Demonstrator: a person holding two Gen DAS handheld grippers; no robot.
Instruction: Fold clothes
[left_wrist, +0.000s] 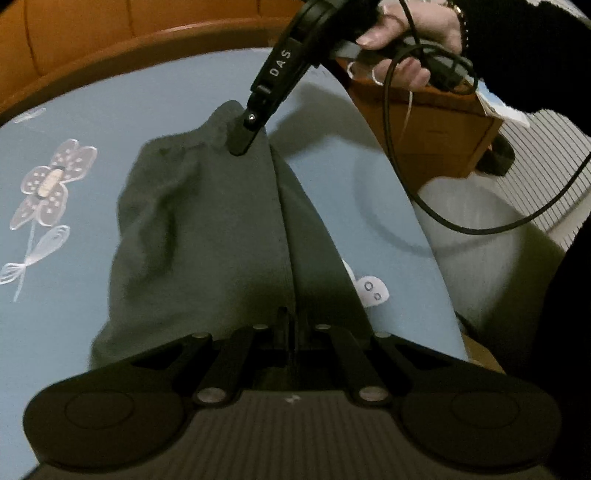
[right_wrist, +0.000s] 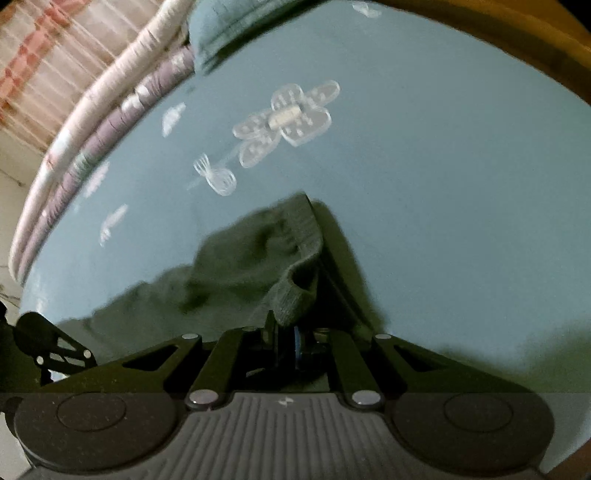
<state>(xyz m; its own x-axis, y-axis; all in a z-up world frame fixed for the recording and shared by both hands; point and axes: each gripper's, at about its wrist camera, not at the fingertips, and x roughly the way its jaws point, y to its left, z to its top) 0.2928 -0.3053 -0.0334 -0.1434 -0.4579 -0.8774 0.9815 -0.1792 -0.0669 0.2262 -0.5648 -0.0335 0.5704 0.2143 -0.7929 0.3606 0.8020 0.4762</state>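
Dark green knit garment (left_wrist: 207, 229), soft, rumpled, ribbed hem, on blue bedsheet (left_wrist: 74, 295) with white flower print (left_wrist: 48, 184). Left gripper (left_wrist: 291, 325) pinched on cloth edge; right gripper (left_wrist: 240, 144) clamped on far corner. Left view only: hand (left_wrist: 406, 40), black cable (left_wrist: 406, 177), wooden nightstand (left_wrist: 443, 136). Right view only: rolled quilts (right_wrist: 110, 110), curtain (right_wrist: 48, 55)

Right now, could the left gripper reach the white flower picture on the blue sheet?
Probably not yet. The left gripper is shut on the dark green garment. The flower lies uncovered beside it, but reaching it means letting go first.
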